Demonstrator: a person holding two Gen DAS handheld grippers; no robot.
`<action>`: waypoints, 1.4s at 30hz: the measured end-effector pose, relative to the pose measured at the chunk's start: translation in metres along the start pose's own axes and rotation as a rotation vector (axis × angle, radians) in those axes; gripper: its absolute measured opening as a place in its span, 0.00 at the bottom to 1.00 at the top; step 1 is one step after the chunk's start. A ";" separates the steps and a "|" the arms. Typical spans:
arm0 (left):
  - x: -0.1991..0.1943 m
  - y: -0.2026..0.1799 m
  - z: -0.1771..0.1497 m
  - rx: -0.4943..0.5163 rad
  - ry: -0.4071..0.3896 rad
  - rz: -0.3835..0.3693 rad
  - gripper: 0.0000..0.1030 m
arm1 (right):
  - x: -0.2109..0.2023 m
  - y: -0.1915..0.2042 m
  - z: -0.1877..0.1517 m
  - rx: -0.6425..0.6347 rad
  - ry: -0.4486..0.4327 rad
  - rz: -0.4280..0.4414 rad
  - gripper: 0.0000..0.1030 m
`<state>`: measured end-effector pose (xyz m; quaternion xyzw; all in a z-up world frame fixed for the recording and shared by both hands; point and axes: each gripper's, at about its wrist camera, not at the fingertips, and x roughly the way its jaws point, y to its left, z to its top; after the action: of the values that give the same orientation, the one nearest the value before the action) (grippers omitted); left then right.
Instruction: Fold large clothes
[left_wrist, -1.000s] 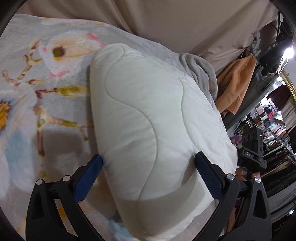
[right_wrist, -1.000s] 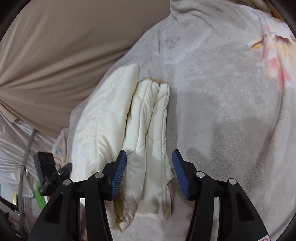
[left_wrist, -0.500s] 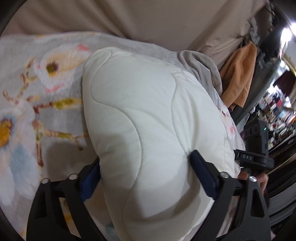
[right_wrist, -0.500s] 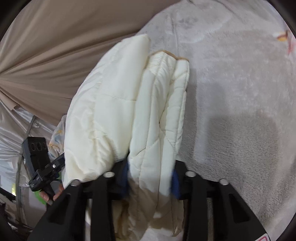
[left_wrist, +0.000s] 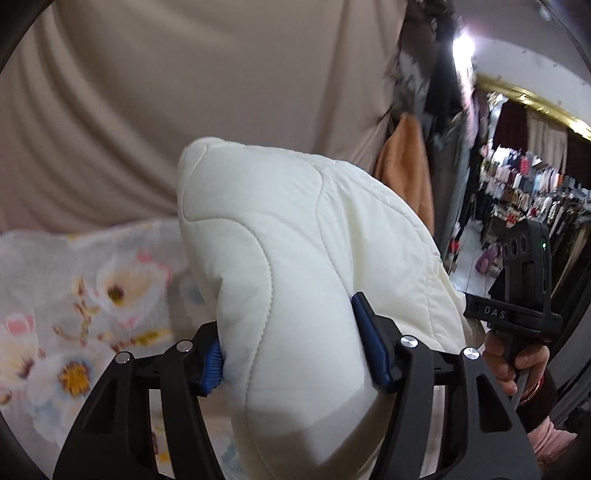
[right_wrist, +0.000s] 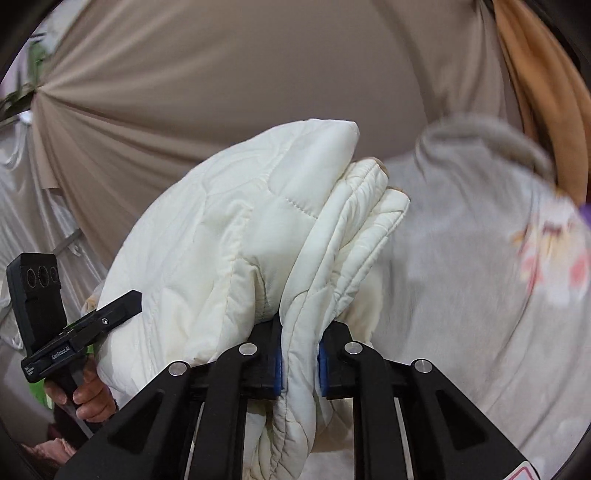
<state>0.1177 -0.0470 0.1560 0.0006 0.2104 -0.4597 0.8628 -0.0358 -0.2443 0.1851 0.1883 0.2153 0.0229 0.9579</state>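
A folded cream quilted jacket (left_wrist: 295, 258) is lifted off the floral blanket (left_wrist: 74, 295). My left gripper (left_wrist: 291, 365) is shut on one thick end of the bundle, its blue pads pressed into the padding. My right gripper (right_wrist: 299, 365) is shut on the other end, where the jacket (right_wrist: 258, 229) shows its stacked folded layers. The right gripper's handle also shows in the left wrist view (left_wrist: 517, 295), and the left gripper's handle shows in the right wrist view (right_wrist: 55, 332). The jacket's underside is hidden.
A beige curtain (left_wrist: 184, 92) hangs behind the bed. The grey floral blanket (right_wrist: 480, 295) lies below right. An orange garment (left_wrist: 406, 166) hangs at the right, with racks of clothes (left_wrist: 517, 184) beyond.
Both grippers have closed on the folded jacket and lifted it up off the blanket; the views have tilted upward toward the curtain.
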 end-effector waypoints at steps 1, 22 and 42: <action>-0.014 -0.004 0.008 0.016 -0.036 -0.006 0.58 | -0.010 0.009 0.005 -0.013 -0.027 0.008 0.14; -0.136 0.123 0.052 0.100 -0.410 0.204 0.61 | 0.088 0.169 0.083 -0.145 -0.213 0.263 0.15; -0.084 0.293 -0.112 -0.354 0.040 0.373 0.76 | 0.275 0.088 -0.076 0.034 0.322 0.105 0.53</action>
<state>0.2690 0.2101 0.0283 -0.1027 0.3008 -0.2487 0.9150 0.1848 -0.1020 0.0429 0.2095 0.3561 0.0991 0.9052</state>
